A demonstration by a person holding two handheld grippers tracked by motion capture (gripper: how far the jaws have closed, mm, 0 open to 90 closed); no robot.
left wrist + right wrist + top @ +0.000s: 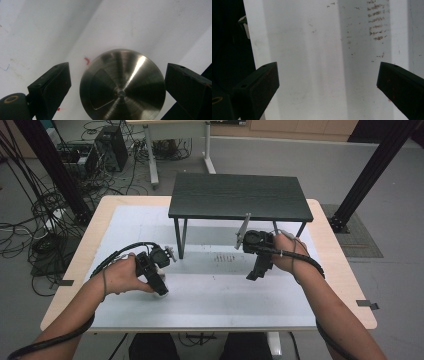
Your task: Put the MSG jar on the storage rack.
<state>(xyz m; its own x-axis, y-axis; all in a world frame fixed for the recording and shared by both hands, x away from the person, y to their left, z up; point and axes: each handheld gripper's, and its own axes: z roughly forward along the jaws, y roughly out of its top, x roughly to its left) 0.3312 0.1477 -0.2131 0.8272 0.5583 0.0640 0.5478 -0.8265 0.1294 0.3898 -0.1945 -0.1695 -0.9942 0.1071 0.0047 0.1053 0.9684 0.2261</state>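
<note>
A shiny round metal piece [122, 87], brushed steel with a small hub in its middle, rests on the white mat. My left gripper [117, 72] points down over it, open, with one jaw on each side; the left jaw stands a little off its rim and the right jaw is very close to it. In the high view the left gripper [161, 289] is at the mat's left, held by a hand, and it covers the metal piece. My right gripper [253, 275] hangs open over bare mat at the centre right. Nothing lies between the right gripper's [328, 68] jaws.
A small black table [240, 195] on thin legs stands at the back of the white mat [210, 300], which covers a wooden tabletop [345, 280]. Dark smudge marks [224, 258] dot the mat's centre. Cables and equipment crowd the floor at the left.
</note>
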